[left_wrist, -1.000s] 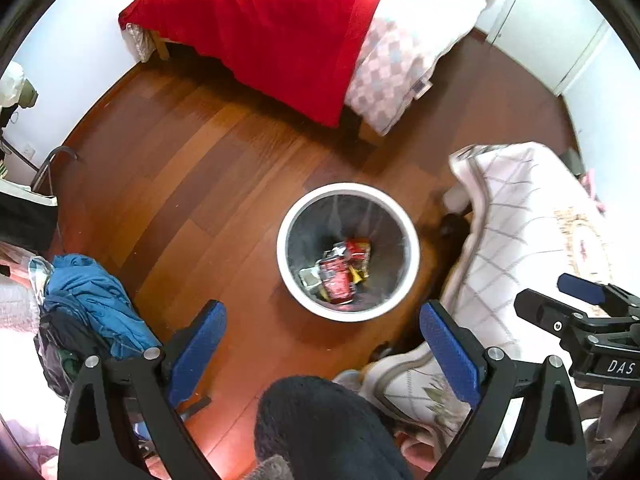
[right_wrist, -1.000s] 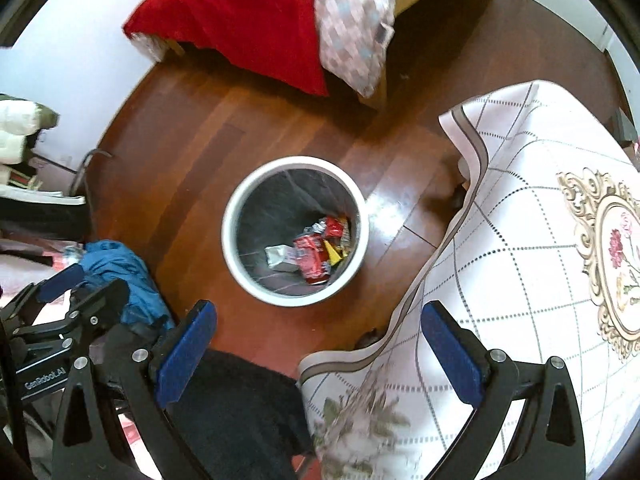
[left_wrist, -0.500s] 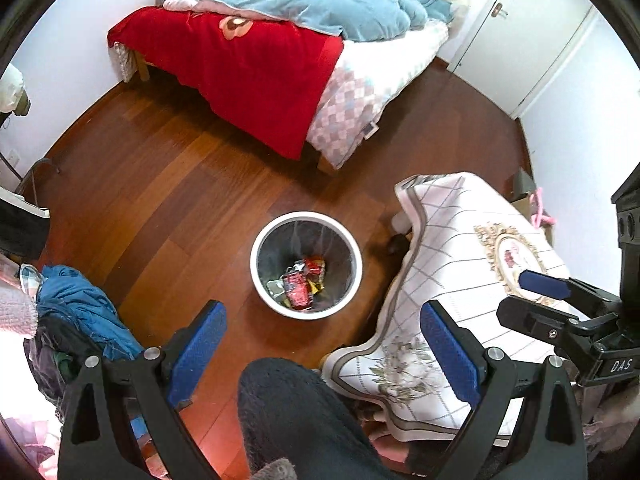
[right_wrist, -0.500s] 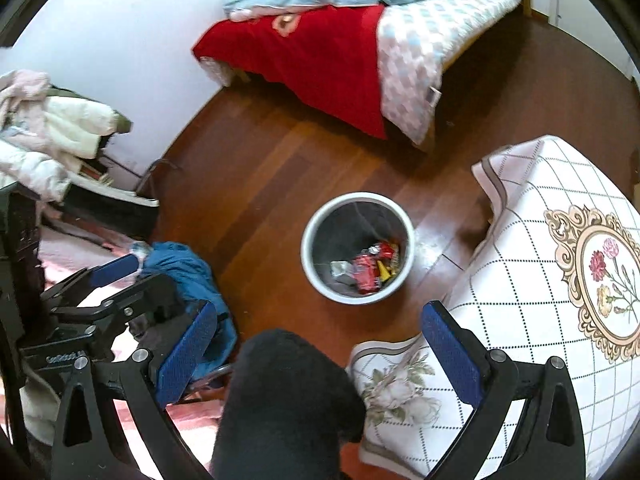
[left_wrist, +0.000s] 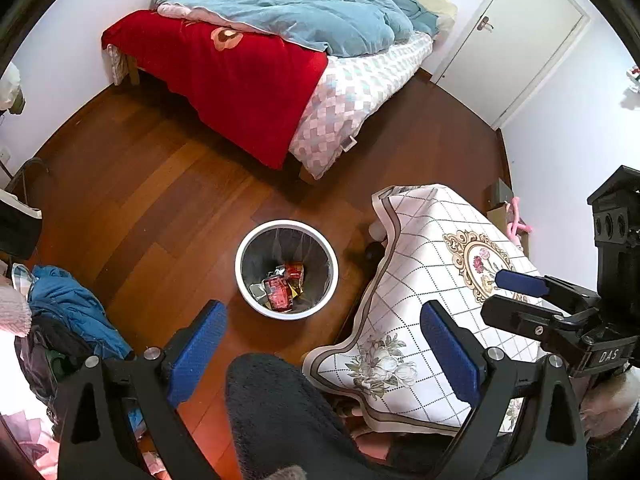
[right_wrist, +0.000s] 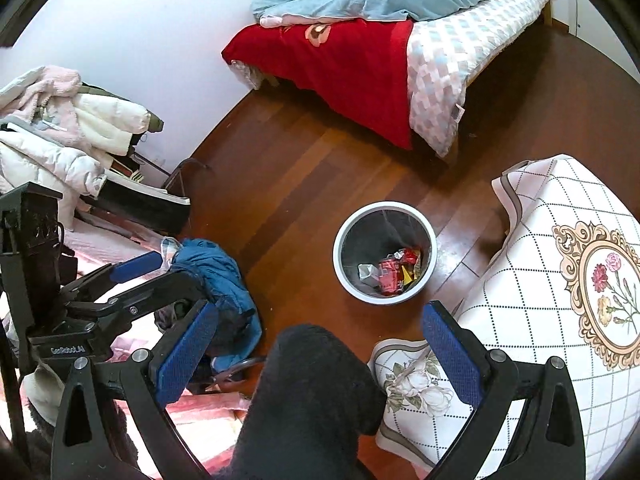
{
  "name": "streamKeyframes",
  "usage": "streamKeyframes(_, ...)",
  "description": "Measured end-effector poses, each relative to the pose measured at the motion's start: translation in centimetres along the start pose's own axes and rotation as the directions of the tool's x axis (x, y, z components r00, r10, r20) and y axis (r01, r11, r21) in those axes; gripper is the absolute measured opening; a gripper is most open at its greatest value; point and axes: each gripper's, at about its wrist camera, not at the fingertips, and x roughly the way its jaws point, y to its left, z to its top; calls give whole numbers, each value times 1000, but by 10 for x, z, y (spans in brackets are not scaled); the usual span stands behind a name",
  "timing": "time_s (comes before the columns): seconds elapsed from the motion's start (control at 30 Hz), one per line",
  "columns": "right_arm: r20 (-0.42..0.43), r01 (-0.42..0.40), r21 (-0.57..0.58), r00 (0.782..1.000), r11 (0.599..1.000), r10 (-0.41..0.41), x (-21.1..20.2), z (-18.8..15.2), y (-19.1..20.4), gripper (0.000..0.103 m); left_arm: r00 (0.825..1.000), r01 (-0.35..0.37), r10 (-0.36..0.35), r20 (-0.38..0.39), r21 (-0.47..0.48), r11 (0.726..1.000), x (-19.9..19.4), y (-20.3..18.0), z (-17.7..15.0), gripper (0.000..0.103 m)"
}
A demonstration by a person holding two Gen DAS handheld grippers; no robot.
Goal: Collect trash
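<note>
Reddish-brown wooden floor (left_wrist: 168, 184) fills most of the left wrist view, and sitting on it is the round white trash bin with a dark liner (left_wrist: 286, 270), between the bed with the red blanket and blue duvet (left_wrist: 256, 68) and the counter under a white checked cloth with flower prints (left_wrist: 436, 300). The trash, a bunch of crumpled red and silver snack wrappers (left_wrist: 280, 286), is already lying at the bottom of the bin. The left hand-held gripper (left_wrist: 324, 350) is spread wide with nothing between its blue pads, held well above the bin, so I'd guess it's done dropping stuff. You can also see the right hand-held gripper (left_wrist: 516, 292) off to the side over the cloth, and something dark and fuzzy (left_wrist: 280, 412) low in frame, probably the person's clothing. Over in the right wrist view it's the same deal: the bin (right_wrist: 385, 252) with the wrappers (right_wrist: 390, 270) inside, right hand-held gripper (right_wrist: 320, 354) released and empty, the left one (right_wrist: 132, 276) hanging near a crumpled blue jacket (right_wrist: 212, 276) on the floor. No loose trash visible on the floor or cloth from here, so I'd say the job looks pretty much finished.
</note>
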Motion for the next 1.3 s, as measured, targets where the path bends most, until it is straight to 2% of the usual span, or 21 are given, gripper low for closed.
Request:
streamKeyframes(0.2, -3, -16, -7, 1000, 1000, 16, -3, -1, 2, 103, 1000, -1, 1, 19, -5, 1000, -7, -1, -1, 99)
streamKeyframes(0.27, -2, -18, -9, 1000, 1000, 18, -4, -1, 2, 103, 1000, 2, -2, 21, -4, 1000, -8, -2, -1, 103)
streamKeyframes(1.3, -8, -32, -39, 999, 999, 32, -23, -8, 11, 103, 998, 49, -49, 34, 8, 999, -25, -10, -5, 103)
